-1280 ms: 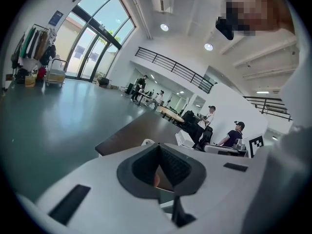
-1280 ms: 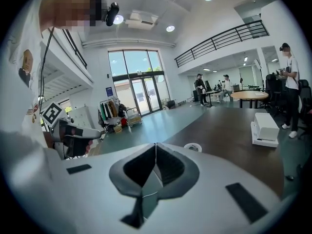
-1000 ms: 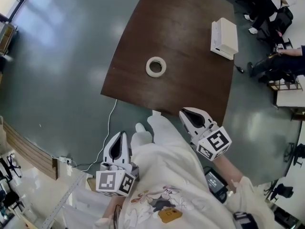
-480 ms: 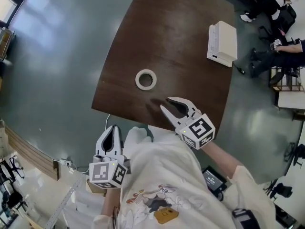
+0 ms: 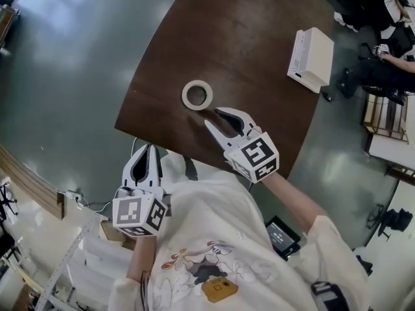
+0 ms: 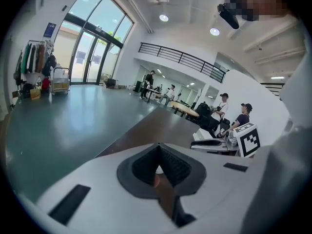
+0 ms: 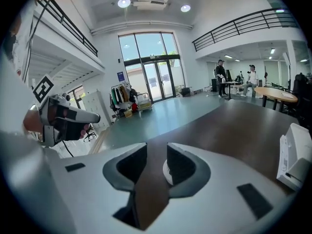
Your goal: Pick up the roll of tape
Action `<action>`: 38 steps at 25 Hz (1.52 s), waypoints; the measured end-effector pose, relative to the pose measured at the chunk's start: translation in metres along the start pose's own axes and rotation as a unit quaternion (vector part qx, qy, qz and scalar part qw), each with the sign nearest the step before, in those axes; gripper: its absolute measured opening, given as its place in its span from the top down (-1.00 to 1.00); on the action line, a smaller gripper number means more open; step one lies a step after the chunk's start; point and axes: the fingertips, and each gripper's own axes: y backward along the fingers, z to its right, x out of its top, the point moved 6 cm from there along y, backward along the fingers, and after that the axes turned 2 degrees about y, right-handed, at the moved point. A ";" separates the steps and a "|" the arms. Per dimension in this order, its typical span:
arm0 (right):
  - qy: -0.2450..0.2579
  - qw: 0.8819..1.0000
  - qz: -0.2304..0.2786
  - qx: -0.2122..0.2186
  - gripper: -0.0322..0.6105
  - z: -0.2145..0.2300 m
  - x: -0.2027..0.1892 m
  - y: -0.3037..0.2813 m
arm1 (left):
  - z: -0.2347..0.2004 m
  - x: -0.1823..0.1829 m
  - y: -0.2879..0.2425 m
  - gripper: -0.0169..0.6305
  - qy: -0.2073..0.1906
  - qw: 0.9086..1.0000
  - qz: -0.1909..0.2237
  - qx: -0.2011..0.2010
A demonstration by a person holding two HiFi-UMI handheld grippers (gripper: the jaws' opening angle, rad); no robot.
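The roll of tape (image 5: 197, 95), a flat white ring, lies on the dark brown table (image 5: 259, 18) near its front left edge. My right gripper (image 5: 214, 116) hovers over the table just short of the roll. Its jaws are opening and nothing is between them. In the right gripper view the roll (image 7: 165, 172) peeks out behind the right jaw of that gripper (image 7: 157, 152). My left gripper (image 5: 150, 148) hangs off the table's near edge over the floor, shut and empty. The left gripper view shows its pads (image 6: 158, 152) closed together.
A white box (image 5: 311, 58) stands at the table's far right edge, also seen as the white box (image 7: 292, 155) in the right gripper view. A cable and power strip (image 5: 74, 196) lie on the grey floor at left. Seated people (image 5: 389, 70) are beyond the table's right side.
My right gripper has come forward over the table edge to just short of the tape, and its jaws have gone from shut to apart. The left gripper has drifted toward the table edge.
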 end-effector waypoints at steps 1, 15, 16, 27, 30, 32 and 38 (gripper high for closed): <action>0.003 1.000 -0.002 -0.002 0.53 0.003 0.000 -0.003 | 0.000 -0.001 -0.004 0.93 0.001 1.000 -0.001 0.000; 0.019 0.996 -0.077 -0.039 0.46 0.044 -0.024 -0.060 | -0.017 -0.013 -0.023 0.93 0.046 0.999 -0.004 0.020; 0.021 0.995 -0.085 -0.042 0.45 0.048 -0.027 -0.066 | -0.018 -0.014 -0.026 0.93 0.049 0.999 -0.006 0.021; 0.024 0.984 -0.166 -0.063 0.41 0.090 -0.057 -0.122 | -0.034 -0.019 -0.054 0.93 0.077 0.996 -0.032 0.034; 0.025 0.980 -0.186 -0.060 0.41 0.095 -0.063 -0.134 | -0.038 -0.017 -0.059 0.93 0.085 0.995 -0.038 0.039; 0.031 0.977 -0.202 -0.057 0.41 0.098 -0.069 -0.141 | -0.039 -0.018 -0.062 0.93 0.090 0.994 -0.044 0.041; 0.029 0.969 -0.240 -0.052 0.40 0.107 -0.086 -0.159 | -0.042 -0.019 -0.076 0.93 0.095 0.993 -0.060 0.042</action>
